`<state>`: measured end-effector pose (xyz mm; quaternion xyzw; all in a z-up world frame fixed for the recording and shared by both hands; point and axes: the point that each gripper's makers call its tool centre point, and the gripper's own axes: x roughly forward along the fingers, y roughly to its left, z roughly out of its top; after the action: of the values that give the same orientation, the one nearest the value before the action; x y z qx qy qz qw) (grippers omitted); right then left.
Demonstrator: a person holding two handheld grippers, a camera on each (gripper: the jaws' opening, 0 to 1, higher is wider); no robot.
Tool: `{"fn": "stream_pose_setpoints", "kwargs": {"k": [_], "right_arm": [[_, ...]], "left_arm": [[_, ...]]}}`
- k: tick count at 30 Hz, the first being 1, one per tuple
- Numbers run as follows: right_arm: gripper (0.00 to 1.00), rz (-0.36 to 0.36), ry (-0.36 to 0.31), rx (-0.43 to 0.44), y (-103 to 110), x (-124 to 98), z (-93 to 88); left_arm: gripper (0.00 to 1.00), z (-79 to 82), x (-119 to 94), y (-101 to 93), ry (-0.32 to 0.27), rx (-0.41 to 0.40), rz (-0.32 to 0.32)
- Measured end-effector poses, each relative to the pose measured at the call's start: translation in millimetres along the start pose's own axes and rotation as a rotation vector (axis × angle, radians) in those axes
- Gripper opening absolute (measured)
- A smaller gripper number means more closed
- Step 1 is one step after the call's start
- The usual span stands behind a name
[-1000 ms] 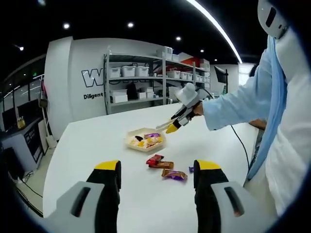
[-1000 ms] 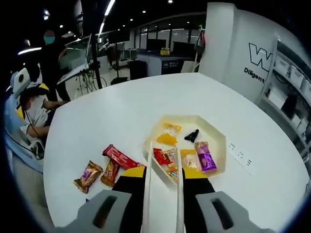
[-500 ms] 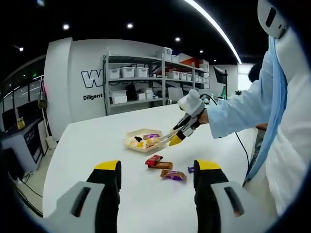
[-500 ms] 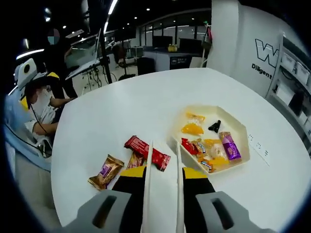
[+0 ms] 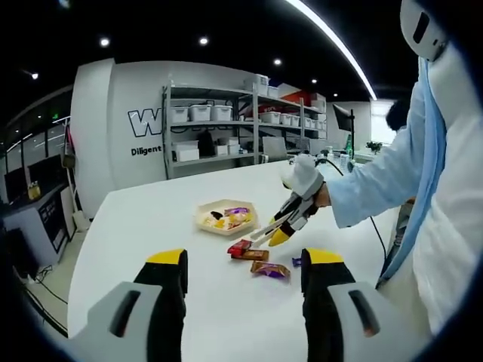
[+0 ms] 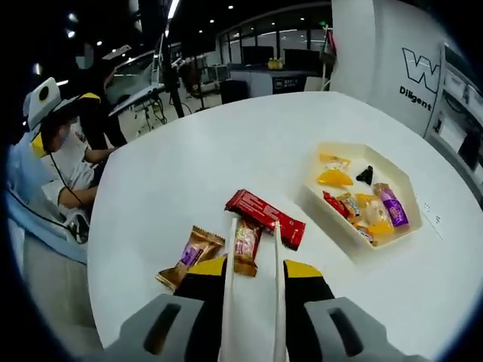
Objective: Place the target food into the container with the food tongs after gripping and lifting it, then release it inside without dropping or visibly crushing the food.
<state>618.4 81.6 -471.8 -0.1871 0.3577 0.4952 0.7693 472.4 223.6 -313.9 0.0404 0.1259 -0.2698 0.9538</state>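
— Where are the tongs point(image 6: 253, 302)? 
— Gripped in the right claw point(image 6: 253, 273), tips around a snack bar point(image 6: 246, 246) beside the container point(image 6: 361, 197).
— The left claw point(image 5: 245, 273)?
— Wide apart, holding nothing, above the tabletop point(image 5: 151, 226).

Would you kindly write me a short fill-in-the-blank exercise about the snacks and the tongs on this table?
1. The long wrapped bar beyond the tongs is ____ in colour.
2. The tray holding several snacks is ____ in colour.
3. The number of tong blades held in the right claw is ____.
4. The left claw holds ____.

Missing words: red; cream; two; nothing
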Motion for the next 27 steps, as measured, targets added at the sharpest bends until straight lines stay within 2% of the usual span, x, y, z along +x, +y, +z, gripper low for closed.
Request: {"fn": "stream_pose_setpoints", "kwargs": {"k": [11,20,27], "right_arm": [[0.21,-0.005,0.037,0.025,12.2,9.5,-8.9],[0.18,-0.034,0.087,0.027,8.2,20.5,-17.1],[0.15,-0.025,0.09,0.02,8.7,16.3,-16.7]], "left_arm": [[0.58,-3.0,-6.7,0.8,0.003,-0.002,0.004],[0.59,-4.5,-12.7,3.0,0.011,-0.001,0.017],[0.59,-3.8,-12.9,4.0,0.011,0.0,0.022]]}}
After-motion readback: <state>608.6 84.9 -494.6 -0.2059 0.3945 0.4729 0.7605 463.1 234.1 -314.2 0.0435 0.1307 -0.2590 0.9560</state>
